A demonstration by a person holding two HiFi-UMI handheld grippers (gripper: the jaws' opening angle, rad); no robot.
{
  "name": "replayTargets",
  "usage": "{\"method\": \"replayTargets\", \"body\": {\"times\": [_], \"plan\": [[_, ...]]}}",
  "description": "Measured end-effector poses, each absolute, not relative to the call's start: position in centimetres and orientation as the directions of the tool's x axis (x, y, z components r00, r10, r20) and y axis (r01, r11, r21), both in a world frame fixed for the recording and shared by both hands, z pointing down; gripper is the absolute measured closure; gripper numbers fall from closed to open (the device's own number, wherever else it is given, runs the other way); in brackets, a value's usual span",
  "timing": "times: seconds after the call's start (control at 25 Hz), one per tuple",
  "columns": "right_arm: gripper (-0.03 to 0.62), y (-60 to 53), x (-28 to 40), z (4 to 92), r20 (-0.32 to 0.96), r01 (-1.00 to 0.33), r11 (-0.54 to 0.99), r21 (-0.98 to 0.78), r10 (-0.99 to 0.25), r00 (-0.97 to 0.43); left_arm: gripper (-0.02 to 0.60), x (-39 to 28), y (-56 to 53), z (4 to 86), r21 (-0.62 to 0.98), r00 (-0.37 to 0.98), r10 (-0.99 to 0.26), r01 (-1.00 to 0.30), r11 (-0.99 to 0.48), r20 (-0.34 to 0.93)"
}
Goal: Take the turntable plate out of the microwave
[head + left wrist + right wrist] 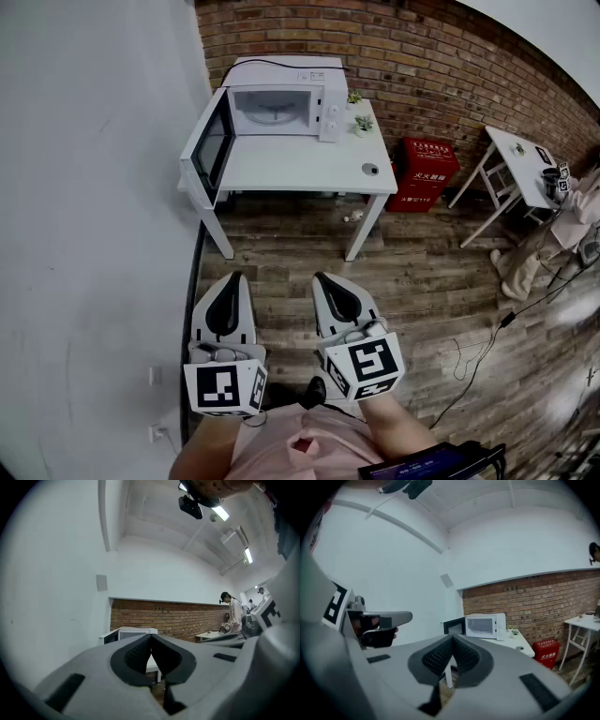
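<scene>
**Near field.** The left gripper (231, 277) and the right gripper (323, 277) were held side by side and level above the brown wooden plank floor (422, 281). Each carried a white cube with black square markers (225, 389) at its near end. In the left gripper view, the left gripper's jaws met tip to tip with nothing between them. The right gripper's jaws were likewise fully closed and empty.

**Middle field.** Both grippers pointed toward a white rectangular desk (300, 169), which stood well apart from them across the floor. A white microwave (281, 98) sat on the far left part of the desk. Its dark-windowed door (214, 141) was swung open to the left. The pale round turntable plate (275, 114) lay inside the microwave's cavity, on its floor. Two small green potted plants (364, 123) stood just right of the microwave. A small dark round object (370, 169) lay near the desk's right edge.

**Far field.** A red brick wall (422, 66) rose behind the desk. A red box (427, 173) stood on the floor against the wall, right of the desk. A second white desk (516, 155) stood farther right.
</scene>
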State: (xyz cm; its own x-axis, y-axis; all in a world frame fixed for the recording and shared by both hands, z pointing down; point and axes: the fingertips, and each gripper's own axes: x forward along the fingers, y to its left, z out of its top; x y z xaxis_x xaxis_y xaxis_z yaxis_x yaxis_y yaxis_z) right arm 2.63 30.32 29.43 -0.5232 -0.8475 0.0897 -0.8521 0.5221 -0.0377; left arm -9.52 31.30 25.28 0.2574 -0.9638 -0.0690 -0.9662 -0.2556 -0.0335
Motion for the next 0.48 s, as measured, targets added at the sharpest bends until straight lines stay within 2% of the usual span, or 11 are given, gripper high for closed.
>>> {"method": "replayTargets", "body": {"times": [0.24, 0.28, 0.32, 0.36, 0.48], "plan": [[0.585, 30.27, 2.93, 29.03, 0.061, -0.856, 0.512, -0.068, -0.855, -0.516, 0.574, -9.99, 31.56, 25.12, -0.029, 0.226, -0.971, -0.974, -0.225, -0.077], [0.458, 30.26, 2.84, 29.05, 0.065, -0.849, 0.521, -0.084, -0.848, -0.527, 0.537, -9.98, 31.59, 25.01, -0.026, 0.227, -0.970, -0.974, -0.225, -0.083], [0.394, 30.21, 2.80, 29.10, 0.069, -0.846, 0.524, -0.093, -0.845, -0.531, 0.454, -9.95, 31.60, 24.94, -0.022, 0.229, -0.969, -0.973, -0.228, -0.087], [0.396, 30.15, 2.86, 29.15, 0.072, -0.850, 0.519, -0.090, -0.848, -0.525, 0.416, -9.94, 31.60, 24.90, -0.020, 0.231, -0.969, -0.973, -0.230, -0.090], [0.411, 30.26, 3.35, 29.30, 0.073, -0.868, 0.495, -0.045, -0.864, -0.497, 0.414, -9.87, 31.90, 24.89, -0.021, 0.229, -0.968, -0.973, -0.228, -0.098]]}}
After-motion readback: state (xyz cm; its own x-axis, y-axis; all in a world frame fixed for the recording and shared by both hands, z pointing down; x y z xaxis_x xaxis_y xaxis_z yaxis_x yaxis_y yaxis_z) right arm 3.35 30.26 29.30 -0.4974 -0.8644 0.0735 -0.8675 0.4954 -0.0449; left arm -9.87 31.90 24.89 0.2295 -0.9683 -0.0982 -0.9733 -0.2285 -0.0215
